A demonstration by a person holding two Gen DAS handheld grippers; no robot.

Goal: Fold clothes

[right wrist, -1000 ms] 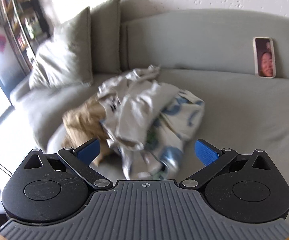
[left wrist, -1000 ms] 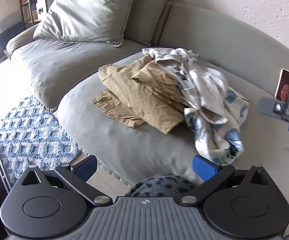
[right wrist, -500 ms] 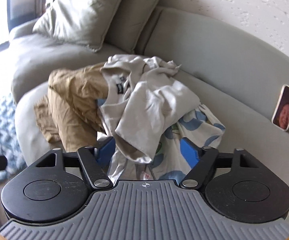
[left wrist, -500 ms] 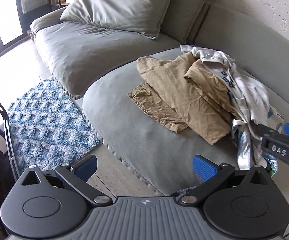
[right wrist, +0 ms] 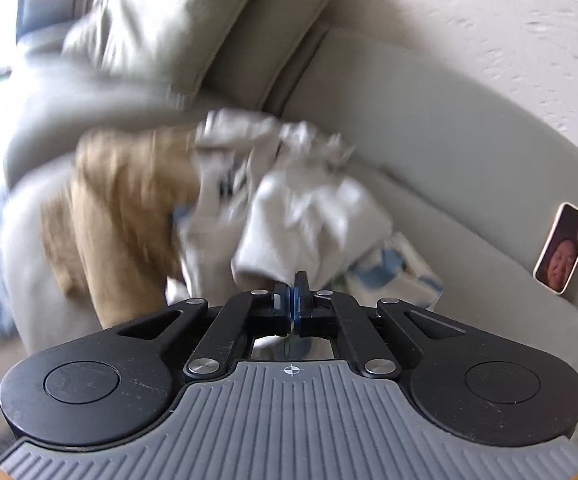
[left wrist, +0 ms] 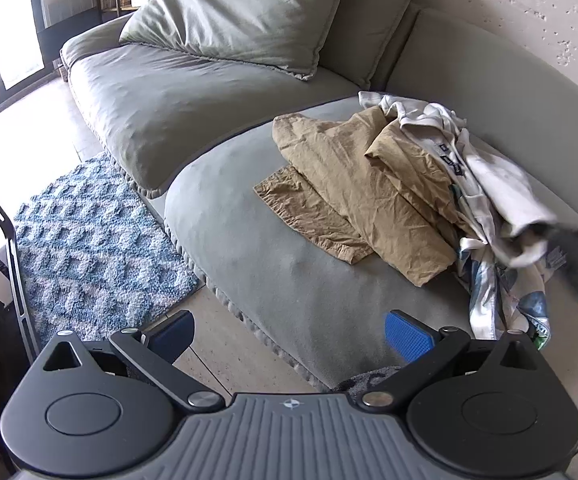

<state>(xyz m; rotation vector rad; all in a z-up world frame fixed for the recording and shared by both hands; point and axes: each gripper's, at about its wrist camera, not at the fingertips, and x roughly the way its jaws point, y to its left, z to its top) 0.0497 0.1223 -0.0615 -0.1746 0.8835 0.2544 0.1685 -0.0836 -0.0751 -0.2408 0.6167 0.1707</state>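
The clothes lie in a loose heap on the grey sofa (left wrist: 273,264), straight ahead of both claws: a tan garment (left wrist: 361,200) spread towards the seat's front edge, a white garment (left wrist: 501,196) bunched against its far side, and a blue-patterned white piece (left wrist: 529,312) under the white one, hanging to the seat's edge. The right gripper (right wrist: 292,294) has its jaws drawn fully together, having just been closing, and the lower hem of the white garment (right wrist: 309,220) sits right at the blue pads (right wrist: 300,300); the picture is smeared with motion, so the cloth seems pinched between them, though the exact fold held is hard to make out. From that claw the tan garment (right wrist: 129,208) is ahead and to the left, the patterned piece (right wrist: 393,276) just to the right of the tips, and a phone (right wrist: 563,248) leans upright against the sofa back well off to the right. The left gripper (left wrist: 289,336) stands wide open with nothing between its fingers (left wrist: 409,338), held above the seat's front edge, near the heap but not touching it. In its view the right claw (left wrist: 577,264) shows as a dark blur at the white garment's near corner, ahead and to the right. A blue patterned rug (left wrist: 97,248) lies on the floor to its left, and a large cushion (left wrist: 249,12) rests further along the sofa.
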